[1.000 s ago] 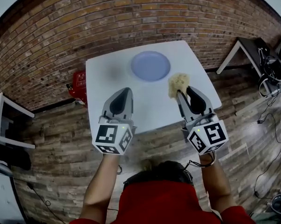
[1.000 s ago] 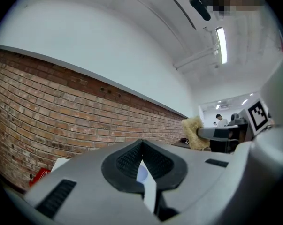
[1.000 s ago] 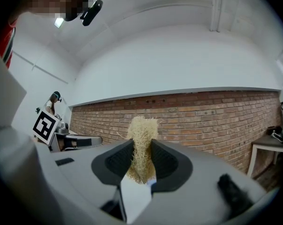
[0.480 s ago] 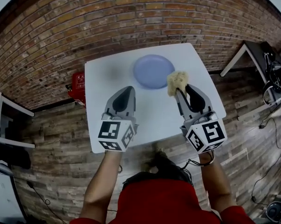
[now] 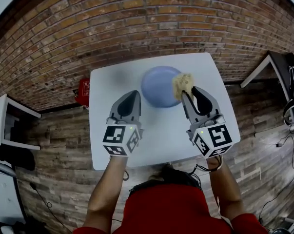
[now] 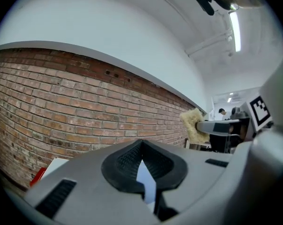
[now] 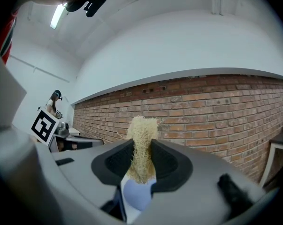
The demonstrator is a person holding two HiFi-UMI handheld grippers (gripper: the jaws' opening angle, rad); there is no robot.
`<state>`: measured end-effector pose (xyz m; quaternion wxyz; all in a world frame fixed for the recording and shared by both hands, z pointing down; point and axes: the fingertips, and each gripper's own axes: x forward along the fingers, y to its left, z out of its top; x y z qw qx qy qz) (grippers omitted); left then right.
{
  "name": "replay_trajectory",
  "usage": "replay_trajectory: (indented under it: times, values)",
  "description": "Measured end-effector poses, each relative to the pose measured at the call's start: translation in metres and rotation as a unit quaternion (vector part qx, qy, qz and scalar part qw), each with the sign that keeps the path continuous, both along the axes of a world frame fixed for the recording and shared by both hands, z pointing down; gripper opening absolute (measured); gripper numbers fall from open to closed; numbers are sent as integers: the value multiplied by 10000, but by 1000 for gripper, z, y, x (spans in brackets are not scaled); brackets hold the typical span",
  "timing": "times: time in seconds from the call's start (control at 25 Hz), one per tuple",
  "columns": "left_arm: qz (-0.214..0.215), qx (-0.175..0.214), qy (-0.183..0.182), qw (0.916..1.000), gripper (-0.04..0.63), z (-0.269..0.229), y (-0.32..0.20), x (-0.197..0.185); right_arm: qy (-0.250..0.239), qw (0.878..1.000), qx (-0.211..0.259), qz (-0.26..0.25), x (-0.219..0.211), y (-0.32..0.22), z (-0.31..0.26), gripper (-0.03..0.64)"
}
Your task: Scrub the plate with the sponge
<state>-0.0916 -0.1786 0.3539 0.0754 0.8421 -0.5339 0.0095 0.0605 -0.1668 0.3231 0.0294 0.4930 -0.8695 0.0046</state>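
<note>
A round pale-blue plate lies on the white table, toward its far edge. My right gripper is shut on a tan fibrous sponge, which hangs over the plate's right rim. In the right gripper view the sponge stands pinched between the jaws, with the plate showing below. My left gripper is shut with nothing in it, hovering just left of the plate. The left gripper view shows its jaws closed and the sponge off to the right.
A brick wall runs behind the table. A red box sits on the wooden floor at the table's left. A white shelf stands far left, and a desk with cables at the right.
The view has shifted, so the table and plate now sit lower in the picture. The sponge has gone from right of the plate to over its right rim. Left gripper has neared the plate's left side.
</note>
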Motion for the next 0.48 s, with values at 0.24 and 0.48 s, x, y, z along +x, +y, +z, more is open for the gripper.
replay_trajectory:
  times: [0.24, 0.48]
  values:
    - [-218, -152, -94, 9996, 14, 8, -40, 9, -29, 9997, -86, -219, 9, -46, 5, 120]
    - [-378, -411, -152, 9983, 14, 26, -68, 11, 8, 9991, -249, -331, 12, -83, 15, 120]
